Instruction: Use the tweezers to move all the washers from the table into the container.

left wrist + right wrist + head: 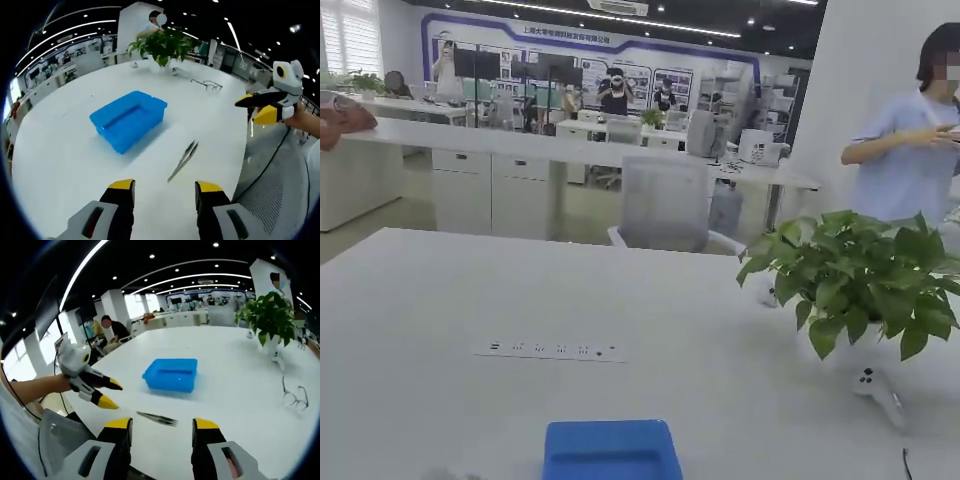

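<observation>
The blue rectangular container stands open-topped on the white table, and its far edge also shows at the bottom of the head view. Metal tweezers lie flat on the table between the container and the near edge. My left gripper is open and empty, hanging just short of the tweezers. My right gripper is also open and empty, its jaws either side of the tweezers but apart from them. The container lies beyond. Each gripper appears in the other's view, left gripper and right gripper.
A potted green plant in a white pot stands at the table's far right. A pair of glasses lies on the table to the right. A flush power strip sits mid-table. A mesh chair back is by the table edge. People stand at other desks.
</observation>
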Demonstrator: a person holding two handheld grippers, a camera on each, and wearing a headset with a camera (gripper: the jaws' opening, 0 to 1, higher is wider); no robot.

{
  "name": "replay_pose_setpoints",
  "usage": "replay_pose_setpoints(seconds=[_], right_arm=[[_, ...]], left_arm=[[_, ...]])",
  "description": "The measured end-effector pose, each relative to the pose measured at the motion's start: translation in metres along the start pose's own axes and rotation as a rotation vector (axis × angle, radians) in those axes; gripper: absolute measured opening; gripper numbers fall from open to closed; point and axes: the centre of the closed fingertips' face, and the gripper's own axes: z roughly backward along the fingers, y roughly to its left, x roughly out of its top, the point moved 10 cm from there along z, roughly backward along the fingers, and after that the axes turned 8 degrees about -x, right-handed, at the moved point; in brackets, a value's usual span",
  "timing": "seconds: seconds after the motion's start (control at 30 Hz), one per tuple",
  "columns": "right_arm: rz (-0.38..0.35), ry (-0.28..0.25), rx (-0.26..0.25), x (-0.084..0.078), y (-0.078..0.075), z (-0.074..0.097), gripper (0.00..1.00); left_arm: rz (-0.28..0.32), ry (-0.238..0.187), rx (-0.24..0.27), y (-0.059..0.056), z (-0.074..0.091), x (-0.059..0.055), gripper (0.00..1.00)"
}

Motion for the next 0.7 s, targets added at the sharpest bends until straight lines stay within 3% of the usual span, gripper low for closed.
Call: replay_pose_setpoints(seconds=[0.17, 0.27, 0.43, 0.57, 0.7], right_arm=[[0.001, -0.008, 0.000, 0.000, 0.005, 0.002, 0.54], [-0.001, -0.007, -0.003, 0.000, 0.007, 0.005, 0.60], [0.002, -0.007, -0.013, -0.001, 0.008, 0.011, 0.67], [0.009, -0.005, -0.022, 0.000, 0.006, 0.013, 0.75], [0.010, 0.018, -0.028, -0.002, 0.005, 0.013, 0.83]], left_arm=[[0.132, -0.122, 0.032, -0.019, 0.034, -0.004, 0.67], [0.153, -0.181, 0.069, -0.027, 0.050, -0.004, 0.76], [0.137, -0.200, 0.133, -0.039, 0.069, -0.005, 0.87], [0.103, -0.171, 0.200, -0.045, 0.077, -0.009, 0.96], [0.141, -0.180, 0.227, -0.045, 0.077, -0.013, 0.99]])
